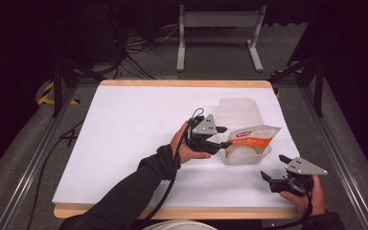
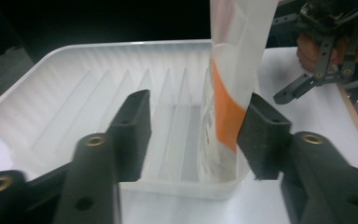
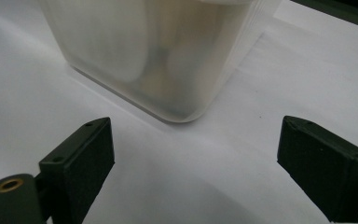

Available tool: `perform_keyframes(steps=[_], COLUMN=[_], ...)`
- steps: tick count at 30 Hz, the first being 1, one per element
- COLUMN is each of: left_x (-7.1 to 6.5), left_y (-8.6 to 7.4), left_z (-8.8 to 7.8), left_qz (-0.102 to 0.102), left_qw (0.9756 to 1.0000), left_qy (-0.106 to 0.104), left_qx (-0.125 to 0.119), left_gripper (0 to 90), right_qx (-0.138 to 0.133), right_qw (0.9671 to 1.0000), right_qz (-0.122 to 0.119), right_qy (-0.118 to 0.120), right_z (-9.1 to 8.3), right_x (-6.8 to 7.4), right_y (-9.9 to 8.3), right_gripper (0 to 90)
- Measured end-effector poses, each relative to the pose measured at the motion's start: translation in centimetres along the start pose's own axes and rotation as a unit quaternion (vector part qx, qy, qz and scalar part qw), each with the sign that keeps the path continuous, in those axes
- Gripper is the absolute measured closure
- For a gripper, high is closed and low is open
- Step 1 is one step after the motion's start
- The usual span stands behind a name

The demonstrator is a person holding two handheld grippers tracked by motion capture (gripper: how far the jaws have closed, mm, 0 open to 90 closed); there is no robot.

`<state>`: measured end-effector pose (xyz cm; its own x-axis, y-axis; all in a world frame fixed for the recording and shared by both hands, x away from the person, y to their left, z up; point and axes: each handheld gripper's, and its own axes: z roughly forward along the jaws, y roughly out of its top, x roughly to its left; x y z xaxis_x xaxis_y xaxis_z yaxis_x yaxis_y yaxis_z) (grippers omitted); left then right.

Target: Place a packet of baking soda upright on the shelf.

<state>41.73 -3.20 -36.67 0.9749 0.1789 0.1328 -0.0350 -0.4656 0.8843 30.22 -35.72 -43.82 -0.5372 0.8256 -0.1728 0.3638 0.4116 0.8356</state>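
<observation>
A translucent ribbed plastic container [image 1: 237, 111] lies on the white table [image 1: 134, 143], right of centre. A white pouch with an orange label [image 1: 251, 139] sits in its near end. My left gripper [image 1: 227, 137] is open at the container's left side, its jaws level with the pouch. In the left gripper view the jaws [image 2: 196, 105] straddle the container's near wall [image 2: 74, 84], with the pouch [image 2: 235, 42] standing just inside the right jaw. My right gripper [image 1: 273, 166] is open near the table's front right, apart from the container. Its view [image 3: 196, 126] shows the container's corner [image 3: 168, 56] ahead.
The table's wooden front edge [image 1: 172, 211] runs just below the right hand. Bare white surface spreads to the left and back. Metal rails [image 1: 333, 148] flank the table. Beyond it, a white stand [image 1: 218, 28] and cables lie on the floor.
</observation>
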Motion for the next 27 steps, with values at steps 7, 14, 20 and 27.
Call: perform_keyframes(steps=[7, 14, 20, 27], left_x=[-0.2, 0.0, 0.3, 0.7], left_y=[-0.6, -1.9, -3.5, -5.4], left_z=[-1.1, -2.5, -3.8, -5.1], left_qz=[0.013, 0.016, 0.007, -0.002], left_qw=[0.9994, 0.9979, 0.9962, 0.9932], left_qy=[0.022, 0.045, 0.063, 0.084], left_qx=[0.023, 0.045, 0.060, 0.080], left_gripper=[34.7, 29.2, 24.0, 19.9], right_qx=[0.003, 0.003, 0.004, 0.004], right_qw=[1.0000, 1.0000, 1.0000, 1.0000], right_qz=[-0.002, -0.001, -0.001, -0.001], right_qy=[0.000, 0.000, 0.000, 0.000], right_z=[0.1, 0.1, 0.1, 0.1], right_x=[0.1, 0.1, 0.2, 0.2], right_y=[0.0, 0.1, 0.1, 0.1], right_gripper=[11.5, 11.5, 11.5, 11.5])
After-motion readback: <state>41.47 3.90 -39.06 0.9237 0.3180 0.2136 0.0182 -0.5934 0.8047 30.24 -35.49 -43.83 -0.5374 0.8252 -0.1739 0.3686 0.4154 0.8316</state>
